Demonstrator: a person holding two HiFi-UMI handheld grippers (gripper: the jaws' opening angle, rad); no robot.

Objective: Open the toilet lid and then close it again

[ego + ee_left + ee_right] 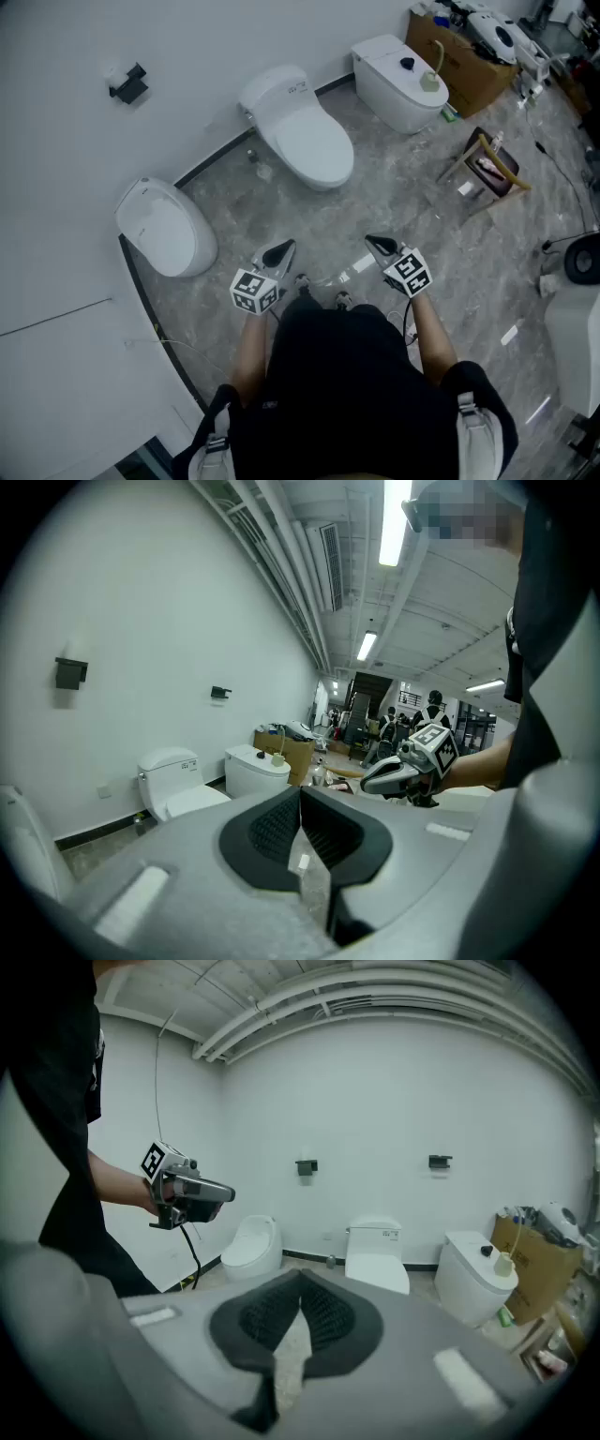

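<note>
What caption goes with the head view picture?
Both shut and empty, the left gripper and right gripper point toward the closed middle toilet.

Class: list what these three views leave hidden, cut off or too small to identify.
- Head view: the floor under the person, hidden by the torso.
- Head view: white object at the right, cut off by the edge.
- Left gripper view: round toilet, cut off by the left edge.
- Head view: black wall fitting, too small to identify.
</note>
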